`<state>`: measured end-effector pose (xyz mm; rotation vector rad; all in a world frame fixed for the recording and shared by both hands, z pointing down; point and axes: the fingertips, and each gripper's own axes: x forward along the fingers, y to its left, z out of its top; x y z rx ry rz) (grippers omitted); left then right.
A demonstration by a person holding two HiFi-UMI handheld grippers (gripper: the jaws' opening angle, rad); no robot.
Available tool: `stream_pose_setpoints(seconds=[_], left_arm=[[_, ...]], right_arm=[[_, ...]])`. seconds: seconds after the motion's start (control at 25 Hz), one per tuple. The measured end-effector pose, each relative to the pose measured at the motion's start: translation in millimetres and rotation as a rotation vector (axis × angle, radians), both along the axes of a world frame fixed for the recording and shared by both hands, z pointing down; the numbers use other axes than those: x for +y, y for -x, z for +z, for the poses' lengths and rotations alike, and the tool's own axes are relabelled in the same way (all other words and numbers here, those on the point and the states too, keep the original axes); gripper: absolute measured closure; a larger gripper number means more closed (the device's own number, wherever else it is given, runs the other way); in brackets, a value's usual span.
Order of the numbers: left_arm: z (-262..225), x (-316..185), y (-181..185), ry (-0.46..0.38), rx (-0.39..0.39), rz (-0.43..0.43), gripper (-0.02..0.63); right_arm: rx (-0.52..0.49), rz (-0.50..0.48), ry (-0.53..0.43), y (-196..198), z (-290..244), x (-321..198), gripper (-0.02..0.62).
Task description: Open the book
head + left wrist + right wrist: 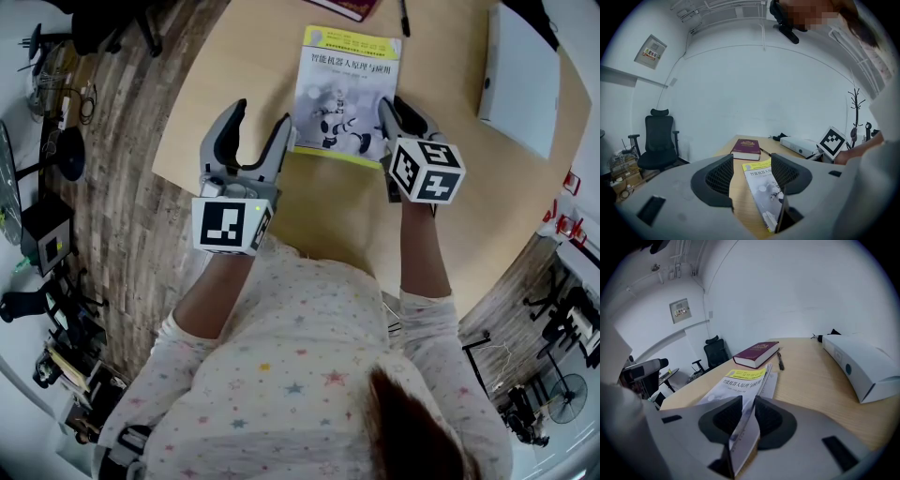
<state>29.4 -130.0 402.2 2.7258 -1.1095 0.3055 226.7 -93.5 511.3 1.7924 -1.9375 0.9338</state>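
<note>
Head view: the book (345, 94) lies closed on the wooden table (234, 66), its pale cover under a yellow band, the title in Chinese characters that appear to read 智能机器人原理与应用. The left gripper (261, 114) stands at the book's near left corner, jaws wide apart, one finger touching the edge. The right gripper (394, 105) sits at the book's near right corner with its jaws drawn together on that edge. Bare table lies left of the book up to the rim; to the right, well apart, lies a white box (520, 80). Beyond the book's far edge are a maroon book (345, 7) and a pen (404, 17).

Left gripper view: the left gripper (751, 176) has its jaws spread – the book (761, 187) shows its near corner low between them, against the right one, not pinched. The maroon book (746, 149) carries a gold emblem too small to read. An office chair (658, 140) stands off to the left of the book, on the floor.

Right gripper view: the right gripper (747, 411) is clamped on the book (740, 380) at the cover's edge – the cover is raised there off the pages below. The white box (860, 366) lies right of the book, with bare table between them.
</note>
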Motion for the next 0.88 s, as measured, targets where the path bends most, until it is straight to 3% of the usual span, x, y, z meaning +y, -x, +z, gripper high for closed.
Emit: stream_pose_setpoints(seconds=[0.24,0.36,0.6,0.88], left_arm=[[0,1,1,0.000,0.005,-0.004,0.357],[0,2,1,0.002,0.005,-0.002,0.357],[1,3,0,0.004,0.004,0.002,0.357],[2,4,4,0.005,0.001,-0.003,0.357]], right_arm=[[-0.070,-0.019,-0.066,9,-12,-5,0.531],[-0.093,-0.002,-0.055,7,-9,-4,0.528],[0.008,0.001,0.040,-4,12,4,0.490],[0.075,-0.017,0.045,0,10,5,0.466]])
